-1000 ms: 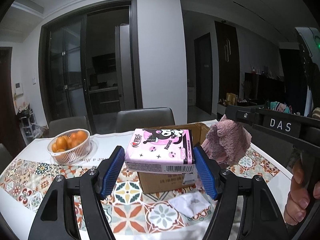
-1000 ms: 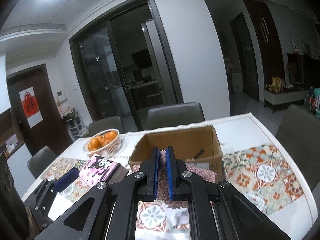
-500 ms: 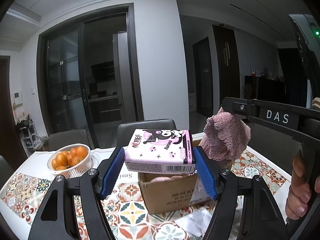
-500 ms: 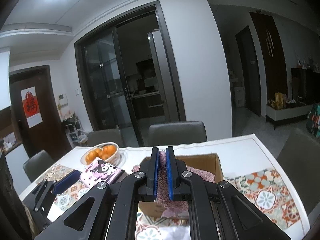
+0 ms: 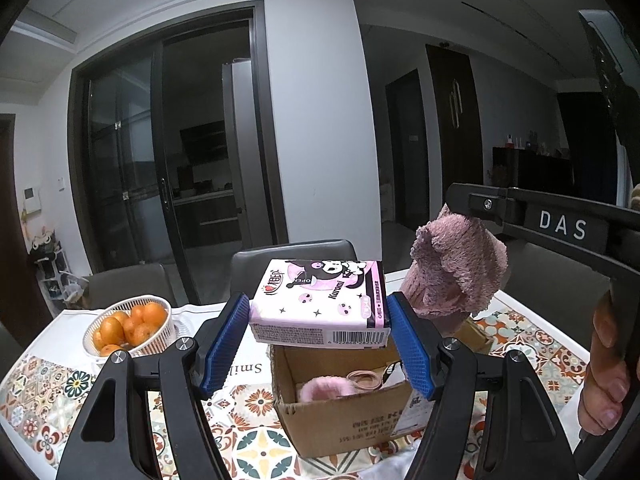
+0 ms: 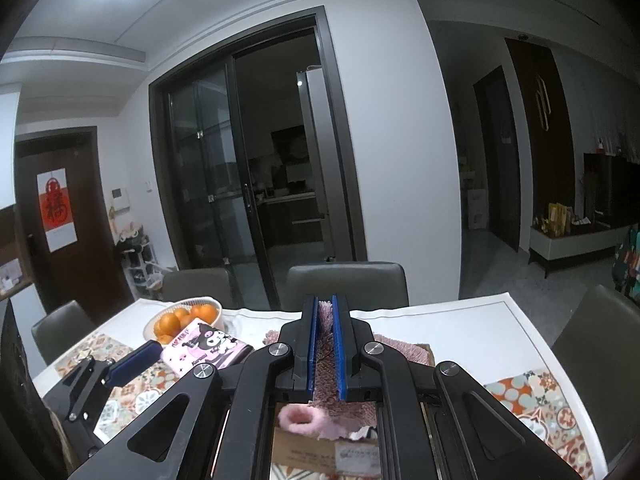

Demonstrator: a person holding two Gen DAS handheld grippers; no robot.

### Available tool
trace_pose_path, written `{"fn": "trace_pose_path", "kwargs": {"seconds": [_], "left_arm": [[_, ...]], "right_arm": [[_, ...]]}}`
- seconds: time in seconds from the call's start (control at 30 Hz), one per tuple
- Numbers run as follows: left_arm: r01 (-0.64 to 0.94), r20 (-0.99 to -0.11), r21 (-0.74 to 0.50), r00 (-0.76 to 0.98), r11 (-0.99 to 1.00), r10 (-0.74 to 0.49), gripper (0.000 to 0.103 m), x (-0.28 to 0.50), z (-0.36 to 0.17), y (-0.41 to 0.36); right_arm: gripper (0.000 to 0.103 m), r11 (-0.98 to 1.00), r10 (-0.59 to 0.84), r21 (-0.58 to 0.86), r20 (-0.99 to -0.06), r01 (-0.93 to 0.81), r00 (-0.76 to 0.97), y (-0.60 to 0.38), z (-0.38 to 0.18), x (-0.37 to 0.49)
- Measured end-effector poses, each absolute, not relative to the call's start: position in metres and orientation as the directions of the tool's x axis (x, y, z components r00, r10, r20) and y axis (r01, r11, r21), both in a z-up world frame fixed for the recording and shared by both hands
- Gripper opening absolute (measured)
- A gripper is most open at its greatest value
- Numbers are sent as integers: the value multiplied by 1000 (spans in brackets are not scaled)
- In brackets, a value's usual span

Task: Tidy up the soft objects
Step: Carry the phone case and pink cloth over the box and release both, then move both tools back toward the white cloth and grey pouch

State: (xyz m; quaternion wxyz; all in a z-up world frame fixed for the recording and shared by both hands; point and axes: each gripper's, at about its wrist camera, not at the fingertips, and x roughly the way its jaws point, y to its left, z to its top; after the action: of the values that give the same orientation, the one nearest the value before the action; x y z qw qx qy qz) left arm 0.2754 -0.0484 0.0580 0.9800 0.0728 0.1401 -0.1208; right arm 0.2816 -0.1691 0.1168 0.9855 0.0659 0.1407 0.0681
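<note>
My left gripper [image 5: 320, 340] is shut on a pink Kuromi tissue pack [image 5: 320, 300] and holds it above the open cardboard box [image 5: 344, 424]. The pack also shows in the right wrist view [image 6: 204, 346]. My right gripper [image 6: 325, 344] is shut on a dusty-pink fuzzy towel [image 6: 325, 356], which hangs over the box's right side in the left wrist view [image 5: 456, 276]. Inside the box lie a pink fluffy item [image 5: 324, 388] and some hair ties [image 5: 366, 378]. The pink fluffy item also shows under my right gripper [image 6: 298, 416].
A white basket of oranges [image 5: 128, 328] stands at the table's left back. The table has a patterned tile cloth [image 5: 48, 392]. Grey chairs [image 6: 346, 284] stand along the far edge. A hand [image 5: 604, 376] holds the right gripper's handle.
Both grippers have risen and moved over the box with their loads. The box's inside now shows below the tissue pack. The white cloth in front of the box has dropped out of view.
</note>
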Motion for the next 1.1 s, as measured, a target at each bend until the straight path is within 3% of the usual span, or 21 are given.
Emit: {"fn": "trace_pose_path", "kwargs": {"seconds": [0.97,1.07,1.1], "left_arm": [[298,-518,104,831,949,-204,71,350,-15,-88],[290,-512,110,836,951,-196,72,348,-13,-90],[285,-505,116,842,952,-190,74,346,-12,-90]], "right_arm": [[10,982,144,180,-525,-56,839,-204,24,370],[20,981,151,188,-541,-56,828,-206,21,372],[29,980,152,192,-536,-55,830,-207,22,370]]}}
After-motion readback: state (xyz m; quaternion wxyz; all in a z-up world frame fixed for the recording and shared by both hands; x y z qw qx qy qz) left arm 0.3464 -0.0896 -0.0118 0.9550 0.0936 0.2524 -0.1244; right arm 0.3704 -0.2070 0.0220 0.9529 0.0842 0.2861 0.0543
